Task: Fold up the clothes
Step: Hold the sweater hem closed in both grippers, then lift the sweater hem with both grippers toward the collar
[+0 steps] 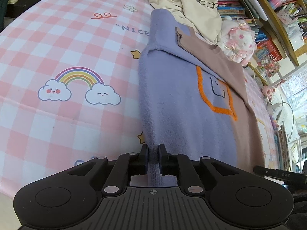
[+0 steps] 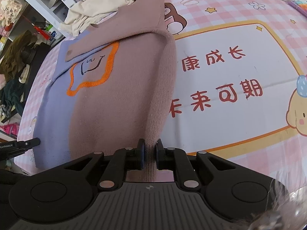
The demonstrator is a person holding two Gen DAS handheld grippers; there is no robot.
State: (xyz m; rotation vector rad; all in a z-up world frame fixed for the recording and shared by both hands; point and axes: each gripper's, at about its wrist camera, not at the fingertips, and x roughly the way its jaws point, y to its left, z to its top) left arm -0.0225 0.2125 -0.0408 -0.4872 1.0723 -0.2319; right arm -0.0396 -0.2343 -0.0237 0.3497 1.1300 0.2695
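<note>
Two-tone sweater (image 1: 184, 103), lilac and mauve

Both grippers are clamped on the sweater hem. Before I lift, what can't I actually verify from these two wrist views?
- Sweater hem between the two grips: cut off by the gripper bodies at the bottom of both views.
- Left gripper and right gripper: how many layers each pinches, hidden by the pads.
- Cream garment: touching the sweater or not, hidden behind the sleeves.
- Lower-right corner, right view: blurred.

Black gripper (image 1: 153, 153) (silver rivets), ribbed base
</note>
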